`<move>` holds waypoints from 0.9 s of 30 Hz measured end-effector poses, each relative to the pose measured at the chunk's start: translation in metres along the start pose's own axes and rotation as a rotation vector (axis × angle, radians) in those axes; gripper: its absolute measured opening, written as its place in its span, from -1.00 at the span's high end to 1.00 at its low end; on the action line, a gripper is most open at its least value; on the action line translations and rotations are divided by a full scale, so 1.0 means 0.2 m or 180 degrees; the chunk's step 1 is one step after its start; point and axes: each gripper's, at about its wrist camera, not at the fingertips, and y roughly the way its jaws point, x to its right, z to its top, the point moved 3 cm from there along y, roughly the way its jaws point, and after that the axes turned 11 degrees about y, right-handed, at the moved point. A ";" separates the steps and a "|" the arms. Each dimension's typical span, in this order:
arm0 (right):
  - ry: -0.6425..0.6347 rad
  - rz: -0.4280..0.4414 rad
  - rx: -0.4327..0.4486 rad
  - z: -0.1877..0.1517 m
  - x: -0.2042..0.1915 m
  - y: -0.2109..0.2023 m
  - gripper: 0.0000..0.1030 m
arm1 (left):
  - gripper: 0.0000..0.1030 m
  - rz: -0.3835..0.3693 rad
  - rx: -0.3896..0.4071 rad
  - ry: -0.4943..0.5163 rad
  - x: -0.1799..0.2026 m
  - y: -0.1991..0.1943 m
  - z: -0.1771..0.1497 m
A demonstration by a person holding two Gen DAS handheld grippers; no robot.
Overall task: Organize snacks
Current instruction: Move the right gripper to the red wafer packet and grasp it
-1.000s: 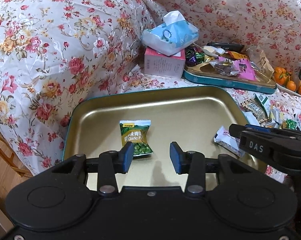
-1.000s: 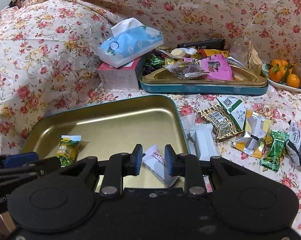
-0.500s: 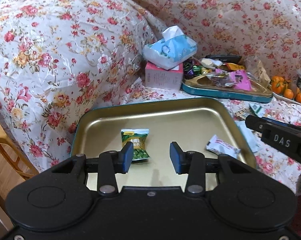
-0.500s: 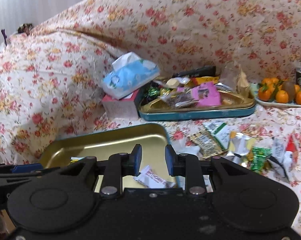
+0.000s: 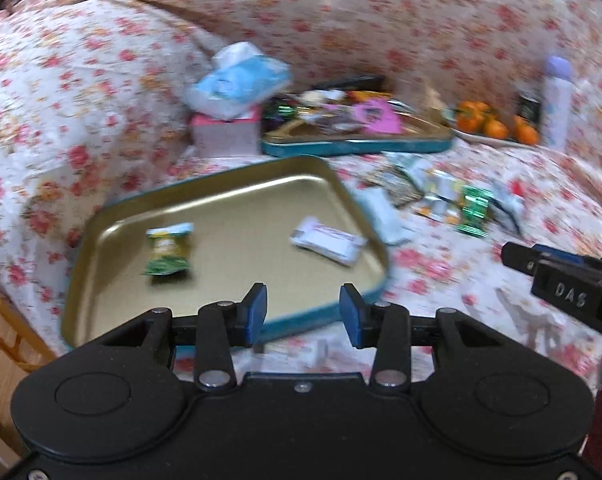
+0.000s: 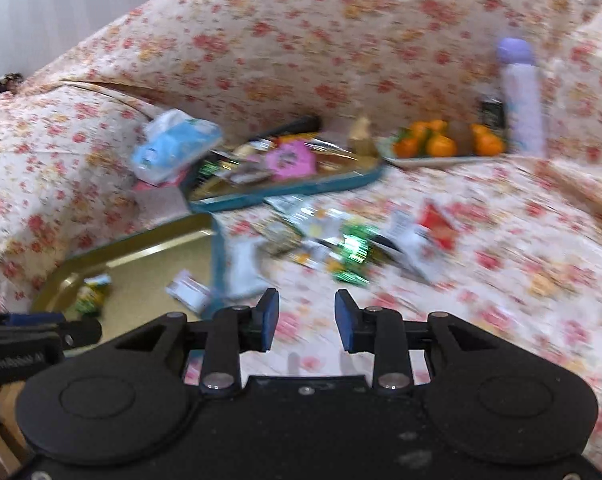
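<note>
Two grippers tilt downward, empty. Left gripper (image 5: 303, 310) gapes over the gold tray (image 5: 113, 220) edge; right gripper (image 6: 307, 316), jaws opening, faces the loose snacks (image 6: 351, 252) on the floral cover (image 6: 521, 272).

i see a gold tray (image 5: 237, 200) with a teal rim, a green and yellow snack packet (image 5: 167, 250), a white packet (image 5: 328, 240) with red print, cream sofa cover (image 5: 101, 80) patterned with pink and orange flowers, orange tangerines (image 6: 441, 144), a lilac-capped bottle (image 6: 519, 96)
</note>
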 end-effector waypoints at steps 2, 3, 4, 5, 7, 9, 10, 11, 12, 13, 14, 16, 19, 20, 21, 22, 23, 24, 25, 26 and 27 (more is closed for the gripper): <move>0.0040 -0.0096 -0.0003 -0.03 0.09 -0.03 0.33 | 0.03 -0.0074 0.0022 0.0087 0.09 0.00 0.01; 0.0059 -0.0143 -0.0006 -0.04 0.13 -0.05 0.32 | 0.03 -0.0103 0.0036 0.0127 0.13 -0.01 0.01; 0.0087 -0.0194 -0.0008 -0.05 0.18 -0.06 0.31 | 0.03 -0.0139 0.0053 0.0165 0.17 -0.01 0.01; 0.0126 -0.0239 -0.0011 -0.06 0.23 -0.07 0.30 | 0.03 -0.0186 0.0070 0.0200 0.21 -0.01 0.01; 0.0226 -0.0317 -0.0020 -0.08 0.32 -0.09 0.30 | 0.03 -0.0265 0.0087 0.0247 0.28 0.00 0.02; 0.0302 -0.0386 -0.0025 -0.09 0.40 -0.11 0.30 | 0.03 -0.0333 0.0087 0.0296 0.35 0.02 0.03; 0.0330 -0.0422 -0.0022 -0.09 0.43 -0.11 0.30 | 0.03 -0.0360 0.0086 0.0318 0.38 0.03 0.04; 0.0351 -0.0453 -0.0017 -0.09 0.47 -0.11 0.30 | 0.03 -0.0385 0.0085 0.0345 0.41 0.04 0.04; 0.0374 -0.0476 -0.0011 -0.09 0.49 -0.12 0.30 | 0.03 -0.0392 0.0078 0.0375 0.44 0.06 0.05; 0.0405 -0.0496 -0.0005 -0.08 0.53 -0.12 0.29 | 0.03 -0.0389 0.0070 0.0411 0.46 0.07 0.06; 0.0435 -0.0512 0.0005 -0.07 0.55 -0.11 0.27 | 0.03 -0.0385 0.0071 0.0453 0.49 0.09 0.07; 0.0486 -0.0524 0.0027 -0.04 0.59 -0.11 0.27 | 0.03 -0.0363 0.0075 0.0521 0.53 0.12 0.09; 0.0560 -0.0481 0.0072 0.04 0.63 -0.07 0.25 | 0.03 -0.0332 0.0076 0.0578 0.56 0.17 0.13; 0.0580 -0.0456 0.0083 0.07 0.63 -0.05 0.22 | 0.03 -0.0331 0.0064 0.0584 0.57 0.19 0.13; 0.0597 -0.0418 0.0090 0.10 0.63 -0.03 0.19 | 0.03 -0.0331 0.0048 0.0575 0.57 0.21 0.14; 0.0612 -0.0388 0.0090 0.13 0.63 -0.01 0.17 | 0.03 -0.0336 0.0029 0.0556 0.57 0.23 0.15; 0.0638 -0.0347 0.0086 0.17 0.62 0.02 0.17 | 0.03 -0.0346 0.0000 0.0535 0.57 0.25 0.15; 0.0664 -0.0302 0.0072 0.20 0.62 0.05 0.16 | 0.03 -0.0350 -0.0033 0.0514 0.57 0.27 0.15; 0.0686 -0.0256 0.0052 0.23 0.61 0.08 0.16 | 0.03 -0.0351 -0.0058 0.0492 0.57 0.28 0.15; 0.0718 -0.0205 0.0024 0.26 0.61 0.11 0.15 | 0.03 -0.0352 -0.0082 0.0472 0.56 0.30 0.15; 0.0745 -0.0171 -0.0004 0.28 0.60 0.14 0.14 | 0.03 -0.0351 -0.0113 0.0458 0.56 0.31 0.15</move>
